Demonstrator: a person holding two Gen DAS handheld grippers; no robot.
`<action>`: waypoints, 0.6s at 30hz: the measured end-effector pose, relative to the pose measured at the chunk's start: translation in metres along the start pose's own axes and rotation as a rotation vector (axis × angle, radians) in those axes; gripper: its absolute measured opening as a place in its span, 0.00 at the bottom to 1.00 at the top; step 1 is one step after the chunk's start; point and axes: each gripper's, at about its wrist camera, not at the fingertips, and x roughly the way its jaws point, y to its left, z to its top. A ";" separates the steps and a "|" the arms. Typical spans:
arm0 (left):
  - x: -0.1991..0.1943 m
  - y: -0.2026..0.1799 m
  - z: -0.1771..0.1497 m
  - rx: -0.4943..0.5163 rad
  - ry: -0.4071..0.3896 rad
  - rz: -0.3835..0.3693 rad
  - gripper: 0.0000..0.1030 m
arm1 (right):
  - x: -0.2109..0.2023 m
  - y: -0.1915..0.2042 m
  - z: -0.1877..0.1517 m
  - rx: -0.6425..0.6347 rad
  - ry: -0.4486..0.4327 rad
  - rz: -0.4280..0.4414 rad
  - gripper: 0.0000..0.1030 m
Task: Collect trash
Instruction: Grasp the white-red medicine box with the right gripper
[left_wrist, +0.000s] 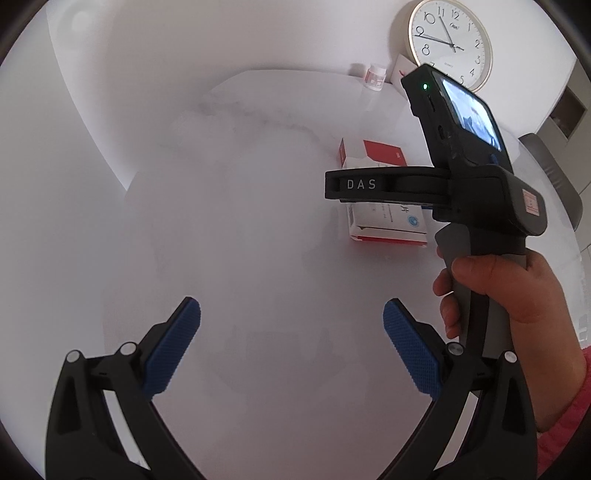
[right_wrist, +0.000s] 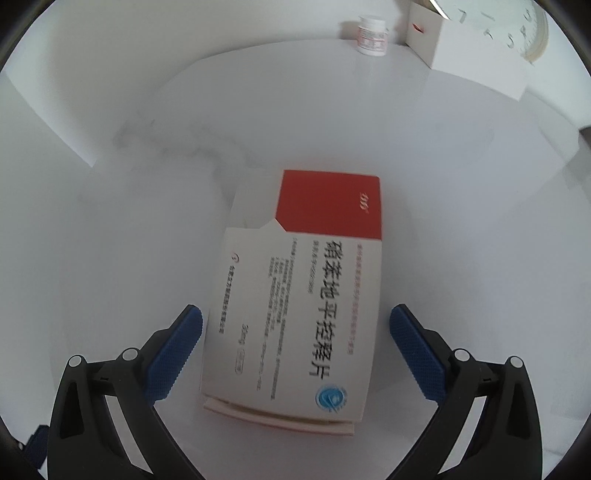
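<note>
Left wrist view: left gripper (left_wrist: 291, 345) spread over bare white table (left_wrist: 240, 229); medicine box (left_wrist: 384, 218) lies ahead-right beneath the right gripper (left_wrist: 369, 184). Right wrist view: right gripper (right_wrist: 295, 354) spread wide, straddling the medicine box (right_wrist: 303, 306) flat on the table (right_wrist: 461, 221).

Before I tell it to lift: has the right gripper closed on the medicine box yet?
No. The right gripper is open, its blue pads standing apart from either side of the medicine box.

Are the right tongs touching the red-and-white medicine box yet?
Apart. In the right wrist view the right tongs straddle the medicine box with white table visible between each blue pad and the box's sides.
</note>
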 end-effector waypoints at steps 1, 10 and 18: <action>0.004 0.001 0.002 -0.004 0.004 -0.003 0.92 | 0.000 0.001 -0.001 -0.009 -0.002 -0.004 0.98; 0.002 0.001 0.001 0.010 0.007 0.014 0.92 | -0.005 0.005 -0.005 -0.068 -0.036 -0.007 0.83; -0.035 -0.032 -0.019 0.052 -0.024 0.030 0.92 | -0.052 -0.013 -0.028 -0.064 -0.103 0.015 0.83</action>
